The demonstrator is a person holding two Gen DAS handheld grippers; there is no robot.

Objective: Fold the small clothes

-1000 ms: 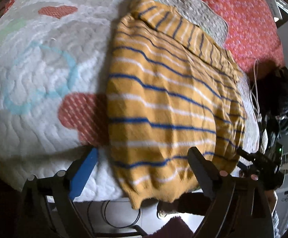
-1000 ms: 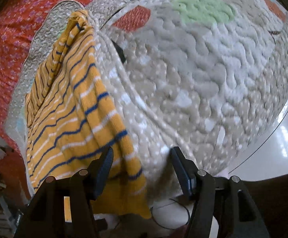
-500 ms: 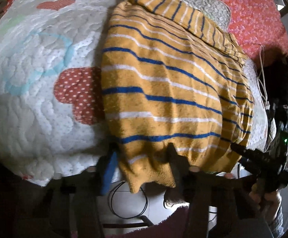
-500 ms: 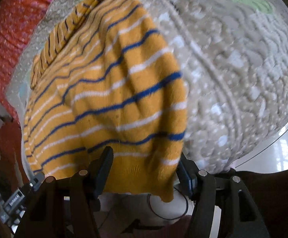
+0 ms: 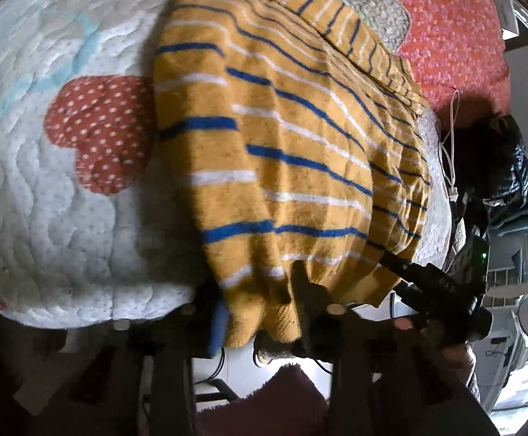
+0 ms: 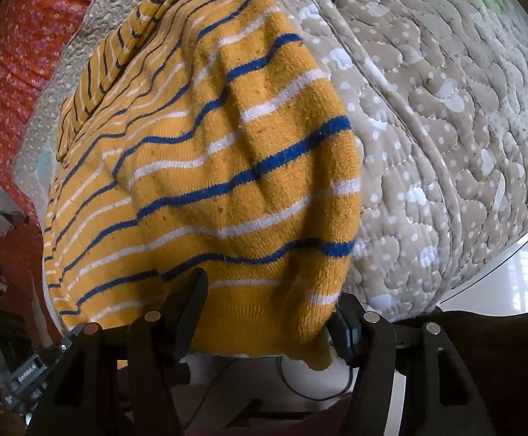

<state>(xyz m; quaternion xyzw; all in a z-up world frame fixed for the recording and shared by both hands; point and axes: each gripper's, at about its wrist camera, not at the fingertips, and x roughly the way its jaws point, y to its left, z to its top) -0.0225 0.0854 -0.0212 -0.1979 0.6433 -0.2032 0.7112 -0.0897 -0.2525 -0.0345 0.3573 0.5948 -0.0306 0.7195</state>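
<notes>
Sweater (image 5: 293,152), yellow with blue and white stripes, lies on the quilt (image 5: 64,189) at the bed's edge, its hem hanging over. Our left gripper (image 5: 260,301) pinches a bunch of that hem in its jaws; our right gripper (image 6: 267,312) has jaws spread around the hem's other corner.

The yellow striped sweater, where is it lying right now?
The yellow striped sweater lies spread on the white quilt, right of its red dotted patch in the left wrist view, its hem hanging over the near edge.
</notes>
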